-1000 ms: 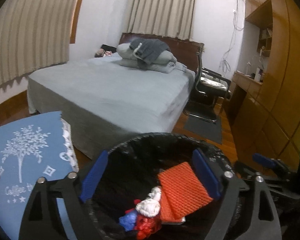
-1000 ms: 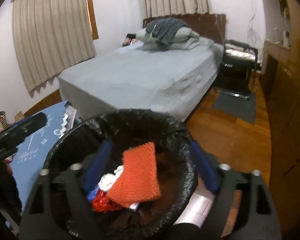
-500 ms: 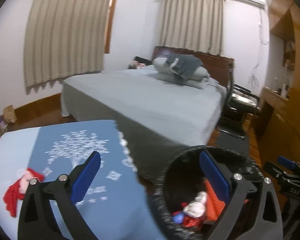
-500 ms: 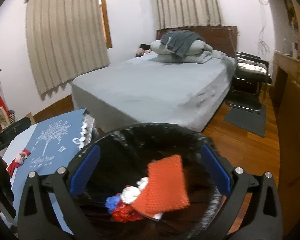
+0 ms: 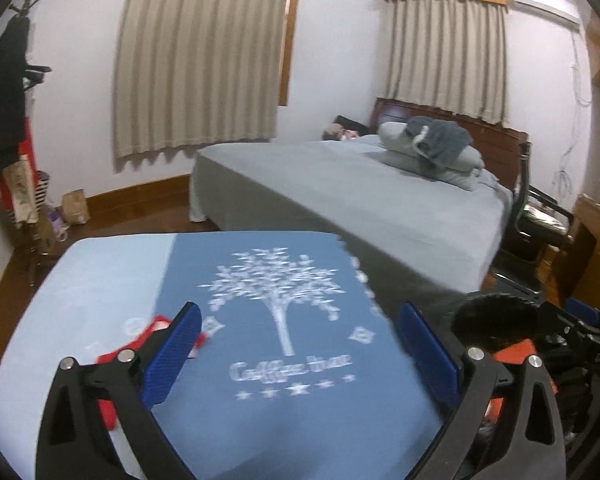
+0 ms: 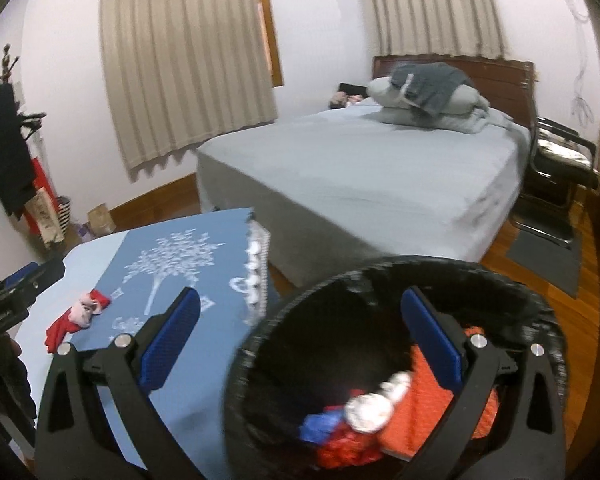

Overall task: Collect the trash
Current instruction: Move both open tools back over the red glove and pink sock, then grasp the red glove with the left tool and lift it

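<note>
Reaching for the last scrap on the table is the step in hand, by my judgement. Left gripper (image 5: 300, 340) is spread wide and empty; right gripper (image 6: 300, 328) likewise, poised above the bin (image 6: 260, 344). The red wrapper (image 6: 78, 316) lies on the cloth (image 5: 280, 400) near the table's left side, just beside the left gripper's left finger (image 5: 172, 356). The bin, black-lined, stands just beside the table's right edge and already holds an orange pad (image 6: 488, 408) and crumpled scraps (image 6: 340, 436).

Advice: centre the wrapper between the fingers, descend until they nearly touch the cloth, then close without pinching fabric.

Surface: blue cloth with white tree print, lace edge. Room: bed (image 5: 380, 204), curtains (image 5: 196, 60), wooden floor, chair (image 6: 560, 160).
</note>
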Demonstrator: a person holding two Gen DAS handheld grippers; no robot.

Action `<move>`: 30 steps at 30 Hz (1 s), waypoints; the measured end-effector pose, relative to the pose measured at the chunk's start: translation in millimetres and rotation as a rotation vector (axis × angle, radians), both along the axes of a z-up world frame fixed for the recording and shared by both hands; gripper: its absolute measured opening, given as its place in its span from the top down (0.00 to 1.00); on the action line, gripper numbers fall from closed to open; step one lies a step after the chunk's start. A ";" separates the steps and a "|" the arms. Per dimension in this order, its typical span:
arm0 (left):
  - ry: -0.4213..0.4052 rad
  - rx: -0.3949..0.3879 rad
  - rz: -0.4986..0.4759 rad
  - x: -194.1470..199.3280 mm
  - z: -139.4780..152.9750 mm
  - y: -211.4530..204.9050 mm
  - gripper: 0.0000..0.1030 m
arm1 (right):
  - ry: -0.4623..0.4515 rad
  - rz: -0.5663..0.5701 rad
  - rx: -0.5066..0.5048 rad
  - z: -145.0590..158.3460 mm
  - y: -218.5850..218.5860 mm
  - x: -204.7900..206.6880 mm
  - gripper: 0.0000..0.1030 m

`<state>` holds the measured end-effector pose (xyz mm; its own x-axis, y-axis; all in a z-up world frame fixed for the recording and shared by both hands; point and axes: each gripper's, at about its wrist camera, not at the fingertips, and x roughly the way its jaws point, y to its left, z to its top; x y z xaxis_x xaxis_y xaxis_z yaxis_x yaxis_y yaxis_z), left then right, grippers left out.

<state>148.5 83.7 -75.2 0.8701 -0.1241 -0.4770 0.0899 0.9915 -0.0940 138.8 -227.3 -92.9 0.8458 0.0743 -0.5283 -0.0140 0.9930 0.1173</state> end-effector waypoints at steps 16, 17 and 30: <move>0.064 0.060 0.196 5.7 -39.7 124.4 0.06 | 0.051 0.136 -0.010 -29.7 117.1 54.9 0.05; 0.070 0.062 0.205 6.8 -42.7 129.3 0.06 | 0.057 0.139 -0.013 -32.1 122.9 57.6 0.05; 0.183 0.017 0.271 22.7 -85.2 173.5 0.10 | 0.107 0.185 -0.058 -56.8 160.8 70.9 0.05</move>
